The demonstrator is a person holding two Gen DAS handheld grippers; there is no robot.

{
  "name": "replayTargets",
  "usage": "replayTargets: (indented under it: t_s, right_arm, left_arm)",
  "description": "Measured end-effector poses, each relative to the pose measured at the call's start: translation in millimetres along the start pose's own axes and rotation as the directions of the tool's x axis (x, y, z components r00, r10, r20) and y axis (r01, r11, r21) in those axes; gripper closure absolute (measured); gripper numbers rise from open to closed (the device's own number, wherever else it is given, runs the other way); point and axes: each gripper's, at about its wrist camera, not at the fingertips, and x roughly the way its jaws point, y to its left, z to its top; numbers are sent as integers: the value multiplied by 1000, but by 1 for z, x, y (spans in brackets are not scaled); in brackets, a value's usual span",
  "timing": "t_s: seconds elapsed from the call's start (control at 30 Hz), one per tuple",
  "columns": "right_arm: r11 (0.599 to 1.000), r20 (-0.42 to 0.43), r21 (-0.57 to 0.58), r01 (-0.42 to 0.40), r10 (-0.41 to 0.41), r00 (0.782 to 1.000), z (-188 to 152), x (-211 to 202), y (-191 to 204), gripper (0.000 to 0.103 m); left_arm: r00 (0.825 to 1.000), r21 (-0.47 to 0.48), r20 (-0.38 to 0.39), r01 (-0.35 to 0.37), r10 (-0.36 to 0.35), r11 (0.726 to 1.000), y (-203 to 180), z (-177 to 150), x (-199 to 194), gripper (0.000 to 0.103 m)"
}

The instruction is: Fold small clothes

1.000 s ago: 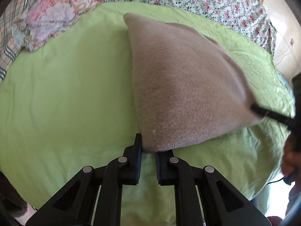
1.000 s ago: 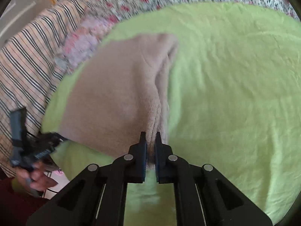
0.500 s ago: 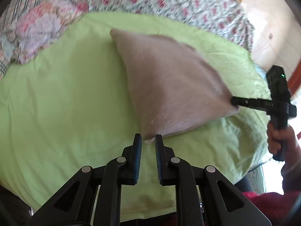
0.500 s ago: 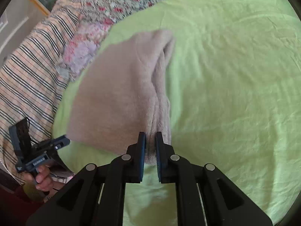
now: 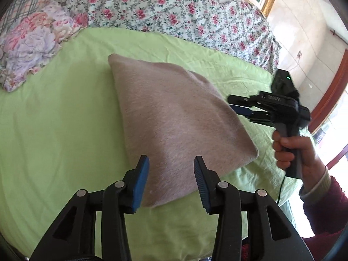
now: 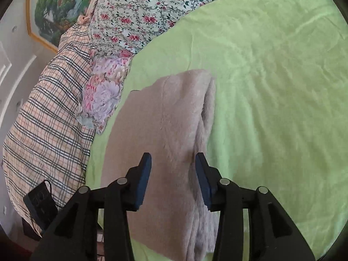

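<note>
A beige fuzzy garment (image 5: pixel 174 121) lies folded flat on the green sheet (image 5: pixel 54 119). My left gripper (image 5: pixel 171 174) is open and empty, held just above the garment's near corner. My right gripper (image 6: pixel 173 171) is open and empty above the garment's (image 6: pixel 165 130) other near end, beside its thick folded edge. The right gripper also shows in the left wrist view (image 5: pixel 239 106), held by a hand at the garment's right side, apart from the cloth.
A floral quilt (image 5: pixel 174 6) lies across the back of the bed. A purple floral pillow (image 5: pixel 32 41) and a plaid pillow (image 6: pixel 43 119) lie at the left. The bed's edge runs along the near side. A framed picture (image 6: pixel 54 6) hangs behind.
Both grippers were shut on the garment's near corners. Both have opened, let go and drawn back a little. The garment now lies flat on the sheet.
</note>
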Motion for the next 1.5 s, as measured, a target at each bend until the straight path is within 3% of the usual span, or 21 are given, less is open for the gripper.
replayTargets:
  t_s: [0.07, 0.1, 0.13, 0.23, 0.37, 0.47, 0.6, 0.77, 0.83, 0.97, 1.1, 1.2, 1.5]
  right_arm:
    - [1000, -19, 18, -3, 3, 1000, 4, 9, -5, 63]
    - [1000, -29, 19, 8, -8, 1000, 6, 12, -5, 85]
    - [1000, -15, 17, 21, -21, 1000, 8, 9, -3, 93]
    - [997, 68, -73, 12, -7, 998, 17, -20, 20, 93]
    - [982, 39, -156, 109, -104, 994, 15, -15, 29, 94]
    - [984, -18, -104, 142, -145, 989, 3, 6, 4, 94]
    - [992, -2, -42, 119, -119, 993, -2, 11, -17, 93]
    - [975, 82, -99, 199, -191, 978, -7, -17, 12, 90]
    - [970, 103, -175, 169, -153, 983, -21, -32, 35, 90]
    - [951, 22, -276, 141, -140, 990, -58, -28, 54, 90]
    - [924, -38, -270, 271, -291, 956, -80, -2, 19, 92]
    - [962, -35, -182, 202, -212, 977, -75, -6, 5, 92]
    - [964, 37, -171, 205, -202, 979, -54, -30, 26, 88]
  left_arm:
    - [1000, 3, -13, 6, -6, 1000, 0, -1, 10, 60]
    - [1000, 3, -25, 14, -13, 1000, 1, -2, 15, 60]
    - [999, 2, -41, 19, -19, 1000, 2, -4, 20, 61]
    - [997, 11, -58, 41, -40, 999, 3, -5, 25, 62]
    - [995, -14, -85, 56, -57, 998, 9, -6, 35, 62]
    - [992, -17, -128, 10, -12, 1000, 11, -11, 50, 62]
    - [993, -12, -120, -4, 3, 1000, 10, -17, 49, 61]
    - [993, -16, -115, -23, 21, 1000, 8, -16, 51, 61]
    - [994, -27, -110, -23, 19, 999, 8, -17, 51, 61]
    - [994, -41, -107, -22, 18, 999, 9, -18, 49, 61]
    - [994, -42, -108, -25, 20, 999, 10, -18, 48, 59]
    - [992, -27, -115, -47, 44, 999, 9, -21, 49, 58]
    - [992, -83, -115, -61, 51, 995, 21, -10, 31, 58]
